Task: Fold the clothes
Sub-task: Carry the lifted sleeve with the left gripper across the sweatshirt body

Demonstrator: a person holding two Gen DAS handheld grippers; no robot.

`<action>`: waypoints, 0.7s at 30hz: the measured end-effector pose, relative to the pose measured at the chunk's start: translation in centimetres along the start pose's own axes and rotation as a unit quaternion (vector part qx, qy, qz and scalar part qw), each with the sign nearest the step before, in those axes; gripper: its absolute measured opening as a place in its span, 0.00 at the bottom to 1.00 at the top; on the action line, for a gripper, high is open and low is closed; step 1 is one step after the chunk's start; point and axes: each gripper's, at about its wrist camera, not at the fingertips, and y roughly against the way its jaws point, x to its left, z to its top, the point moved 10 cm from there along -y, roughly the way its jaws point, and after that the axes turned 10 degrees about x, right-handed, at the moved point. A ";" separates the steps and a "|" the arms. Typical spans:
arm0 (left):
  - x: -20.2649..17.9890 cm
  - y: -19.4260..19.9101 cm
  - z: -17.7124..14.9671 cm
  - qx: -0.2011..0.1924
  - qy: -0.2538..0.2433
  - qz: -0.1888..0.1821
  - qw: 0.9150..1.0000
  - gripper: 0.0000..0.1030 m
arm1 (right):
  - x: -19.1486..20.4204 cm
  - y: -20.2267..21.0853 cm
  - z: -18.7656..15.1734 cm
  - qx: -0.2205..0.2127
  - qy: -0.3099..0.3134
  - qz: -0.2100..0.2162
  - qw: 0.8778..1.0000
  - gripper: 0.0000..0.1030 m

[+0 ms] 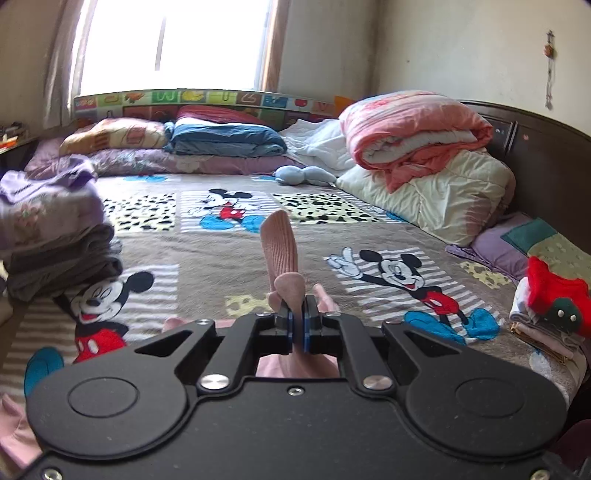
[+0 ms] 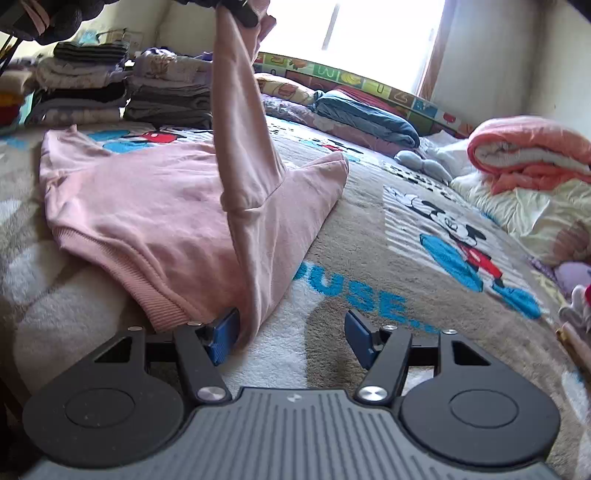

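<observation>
A pink sweatshirt (image 2: 147,206) lies spread on the cartoon-mouse blanket (image 2: 388,266). One sleeve (image 2: 240,122) is lifted high above it, pinched at its ribbed cuff (image 1: 279,243) by my left gripper (image 1: 298,314), which is shut on it. That left gripper (image 2: 236,11) shows at the top edge of the right wrist view. My right gripper (image 2: 291,328) rests low on the blanket at the sweatshirt's near corner, open. Its left blue pad (image 2: 221,336) touches the hanging sleeve's fold; nothing is between the pads.
Folded clothes stacks (image 2: 110,88) stand at the bed's left side. Pillows and a blue folded quilt (image 1: 225,138) line the far edge under the window. A pink rolled duvet (image 1: 413,136) sits on a cream one at right. A red garment (image 1: 554,291) lies at the right edge.
</observation>
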 end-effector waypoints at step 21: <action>9.9 -1.7 -8.6 -0.001 0.121 -0.020 0.992 0.03 | 0.9 0.2 0.1 -0.012 0.054 -0.036 0.998 0.62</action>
